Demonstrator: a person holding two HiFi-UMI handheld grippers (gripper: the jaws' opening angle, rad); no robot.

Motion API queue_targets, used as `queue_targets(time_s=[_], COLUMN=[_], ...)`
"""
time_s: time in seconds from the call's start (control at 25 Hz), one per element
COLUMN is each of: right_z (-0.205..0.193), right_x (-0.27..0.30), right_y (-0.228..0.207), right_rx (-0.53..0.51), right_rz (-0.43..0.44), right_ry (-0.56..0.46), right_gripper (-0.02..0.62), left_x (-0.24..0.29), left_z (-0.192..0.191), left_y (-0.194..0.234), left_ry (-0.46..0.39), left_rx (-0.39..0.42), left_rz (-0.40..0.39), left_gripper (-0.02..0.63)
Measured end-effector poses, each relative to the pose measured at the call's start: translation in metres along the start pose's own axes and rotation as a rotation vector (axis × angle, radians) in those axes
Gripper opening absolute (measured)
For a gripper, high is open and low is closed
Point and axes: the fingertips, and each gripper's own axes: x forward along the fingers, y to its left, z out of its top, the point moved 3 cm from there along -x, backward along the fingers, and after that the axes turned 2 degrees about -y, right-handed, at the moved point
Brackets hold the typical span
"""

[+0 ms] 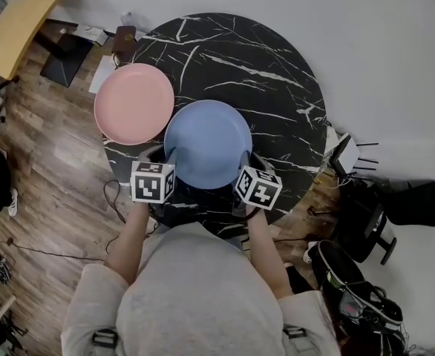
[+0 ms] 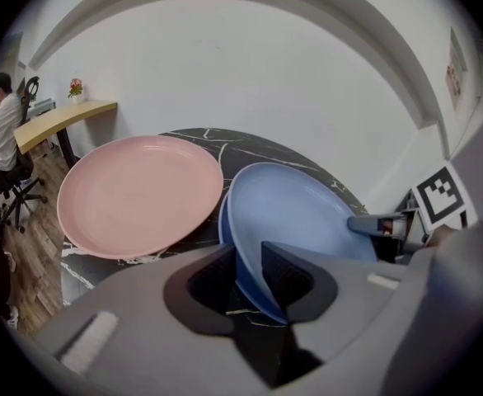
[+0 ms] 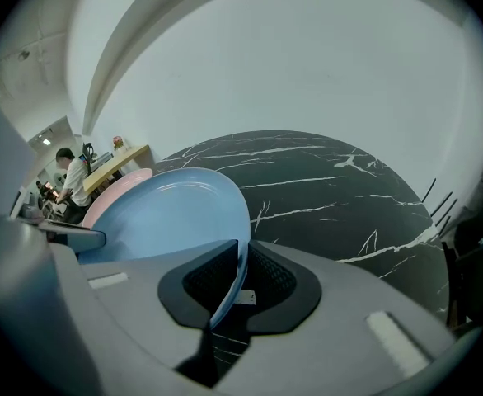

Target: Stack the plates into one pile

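The round black marble table (image 1: 277, 73) fills the middle of your view. The pink plate (image 1: 133, 103) lies at its left edge. The blue plate (image 1: 208, 143) is just beside it on the right, toward you, and their rims meet in the head view. Your right gripper (image 3: 240, 275) is clamped on the blue plate's near right rim. Your left gripper (image 2: 243, 275) has the near left rim between its jaws, which stand apart and do not pinch it.
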Motion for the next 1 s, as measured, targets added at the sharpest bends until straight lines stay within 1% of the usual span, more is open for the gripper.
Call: queue_targets(time_s=[0.16, 0.32, 0.4, 0.48, 0.6, 0.76, 0.84, 0.92, 0.96, 1.0], right_z=[-0.001, -0.007, -0.009, -0.006, 0.000, 0.006, 0.011, 0.016, 0.019, 0.021], right_x=[-0.001, 0.001, 0.000, -0.002, -0.006, -0.014, -0.018, -0.023, -0.026, -0.029], right_y=[0.003, 0.003, 0.003, 0.003, 0.003, 0.003, 0.008, 0.012, 0.015, 0.020], right_rx=[-0.028, -0.035, -0.036, -0.039, -0.036, -0.032, -0.041, -0.055, -0.063, -0.073], right_rz=[-0.029, -0.035, -0.037, -0.050, -0.059, -0.034, -0.010, 0.010, 0.030, 0.061], right_ry=[-0.023, -0.014, -0.020, -0.046, -0.086, -0.127, -0.156, -0.183, -0.195, -0.207], right_gripper=[0.025, 0.028, 0.029, 0.029, 0.029, 0.029, 0.029, 0.029, 0.028, 0.026], left_x=[-0.001, -0.002, -0.002, -0.005, -0.009, -0.020, -0.028, -0.037, -0.041, -0.046], left_z=[0.000, -0.001, 0.000, 0.002, 0.006, 0.011, 0.016, 0.021, 0.024, 0.028], left_y=[-0.005, -0.008, -0.006, -0.002, 0.002, 0.003, 0.002, 0.000, -0.001, -0.003], left_ry=[-0.016, -0.032, -0.042, -0.066, -0.101, -0.150, -0.188, -0.229, -0.250, -0.271], left_rx=[0.021, 0.037, 0.045, 0.058, 0.070, 0.069, 0.069, 0.071, 0.074, 0.077], left_rz=[-0.043, -0.072, -0.063, -0.045, -0.047, -0.005, 0.009, 0.023, 0.031, 0.038], left_gripper=[0.193, 0.204, 0.213, 0.219, 0.220, 0.219, 0.205, 0.163, 0.128, 0.120])
